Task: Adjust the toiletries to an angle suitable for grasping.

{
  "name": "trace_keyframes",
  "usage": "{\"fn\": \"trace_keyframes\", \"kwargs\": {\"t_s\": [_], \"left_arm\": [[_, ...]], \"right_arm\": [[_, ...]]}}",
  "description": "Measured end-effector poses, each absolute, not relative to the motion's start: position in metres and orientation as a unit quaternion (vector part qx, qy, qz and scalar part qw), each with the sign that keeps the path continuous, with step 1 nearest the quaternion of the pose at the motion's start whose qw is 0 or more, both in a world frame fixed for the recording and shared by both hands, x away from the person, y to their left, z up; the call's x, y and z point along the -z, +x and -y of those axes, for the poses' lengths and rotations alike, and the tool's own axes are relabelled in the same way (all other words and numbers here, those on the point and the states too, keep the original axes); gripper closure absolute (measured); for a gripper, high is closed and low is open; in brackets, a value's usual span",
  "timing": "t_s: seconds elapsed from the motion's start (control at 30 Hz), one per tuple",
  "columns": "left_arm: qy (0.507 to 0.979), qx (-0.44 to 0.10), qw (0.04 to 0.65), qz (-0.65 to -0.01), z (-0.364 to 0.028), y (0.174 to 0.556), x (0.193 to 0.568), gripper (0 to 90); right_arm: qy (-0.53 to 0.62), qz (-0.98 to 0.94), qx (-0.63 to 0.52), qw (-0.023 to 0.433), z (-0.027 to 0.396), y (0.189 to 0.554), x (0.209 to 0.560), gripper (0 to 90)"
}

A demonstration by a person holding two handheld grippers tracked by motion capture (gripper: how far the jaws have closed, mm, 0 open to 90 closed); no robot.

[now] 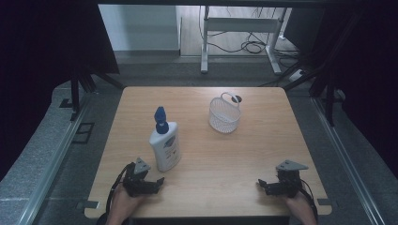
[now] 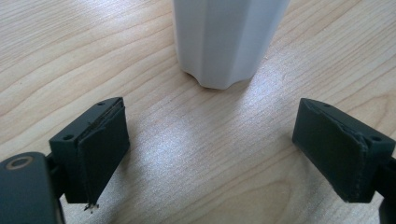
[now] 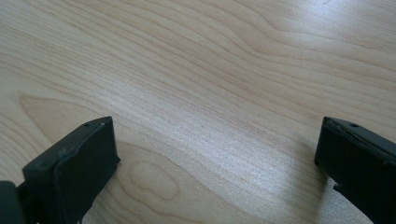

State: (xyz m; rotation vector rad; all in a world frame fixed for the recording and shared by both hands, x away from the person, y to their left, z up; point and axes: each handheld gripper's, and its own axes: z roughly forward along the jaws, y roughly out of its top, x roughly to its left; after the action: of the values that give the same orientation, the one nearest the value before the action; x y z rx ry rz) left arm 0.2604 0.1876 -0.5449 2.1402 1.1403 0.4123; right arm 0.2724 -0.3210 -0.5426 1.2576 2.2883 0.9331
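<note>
On the wooden table (image 1: pixel 202 154) a white pump bottle (image 1: pixel 165 145) with a blue pump head stood upright, left of the middle and toward the person's side. The left gripper (image 1: pixel 157 182) rested low at the near left edge of the table, held in the person's hand, and its jaws stood wide apart with nothing between them. In the left gripper view the bottle's white base (image 2: pixel 224 42) rose just ahead of the fingers (image 2: pixel 98 149), roughly centred on the gap but clear of both pads, with bare wood showing between the pads and the bottle. Neither pad touched it.

The right gripper (image 1: pixel 263 183) lay at the near right edge, well apart from the bottle, with its jaws pointing toward the middle of the table. Its jaws were likewise spread wide, and the right gripper view showed bare wood grain (image 3: pixel 201 93) between them, so it had hold of nothing.

A small white wire basket (image 1: pixel 224 115) with a handle sat farther back on the table, right of the bottle and well apart from both grippers.
</note>
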Motion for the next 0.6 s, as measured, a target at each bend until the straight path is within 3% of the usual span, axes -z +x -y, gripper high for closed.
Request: {"fn": "trace_keyframes", "kwargs": {"t_s": [0.6], "left_arm": [[0.821, -0.157, 0.336, -0.434, -0.1876, 0.2614, 0.5450, 10.1]], "right_arm": [[0.445, -0.811, -0.331, 0.183, 0.3211, 0.2723, 0.5426, 0.0]]}}
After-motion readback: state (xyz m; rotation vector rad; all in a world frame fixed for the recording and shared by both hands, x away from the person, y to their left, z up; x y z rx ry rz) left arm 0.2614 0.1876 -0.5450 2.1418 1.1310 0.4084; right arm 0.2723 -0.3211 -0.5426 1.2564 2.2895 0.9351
